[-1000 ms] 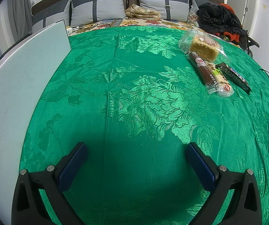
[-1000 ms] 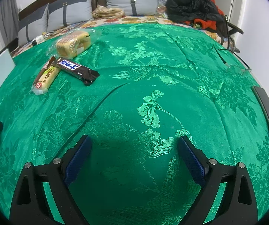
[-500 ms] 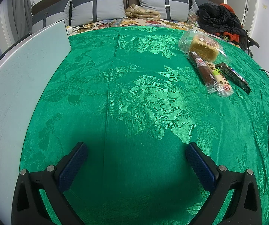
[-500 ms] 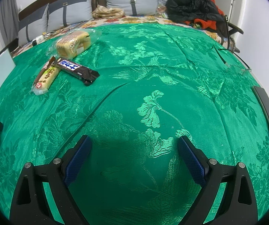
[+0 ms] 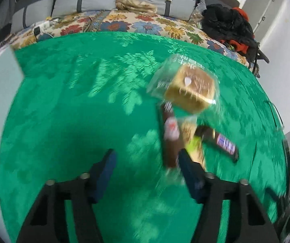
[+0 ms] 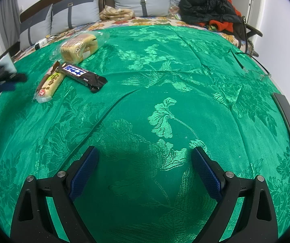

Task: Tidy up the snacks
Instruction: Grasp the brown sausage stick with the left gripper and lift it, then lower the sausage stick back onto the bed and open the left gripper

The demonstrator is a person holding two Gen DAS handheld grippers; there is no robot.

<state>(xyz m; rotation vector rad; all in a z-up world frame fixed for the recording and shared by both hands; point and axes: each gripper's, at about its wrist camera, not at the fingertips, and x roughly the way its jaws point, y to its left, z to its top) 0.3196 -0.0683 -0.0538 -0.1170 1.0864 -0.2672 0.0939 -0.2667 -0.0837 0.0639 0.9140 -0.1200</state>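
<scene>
Moved: left gripper [image 5: 146, 163] swung toward the snacks since the earlier frame, its view now blurred; its jaws had just been closing, only green cloth between them
Snacks: bagged bread [image 6: 79, 46], a long wrapped bar [image 6: 48, 84] and a dark chocolate bar [image 6: 82, 75] lay grouped in the upper left of the right wrist view; in the left wrist view they sat right of centre, the wrapped bar just beside the right-hand finger
Left gripper: half closed, grasping nothing
Right gripper [image 6: 143, 169]: released, jaws wide over bare cloth at lower centre
Surface: green patterned bedspread [image 6: 165, 81]
Beyond: grey pillows [image 6: 142, 0] at the top, dark clothes [image 6: 205, 6] upper right
</scene>
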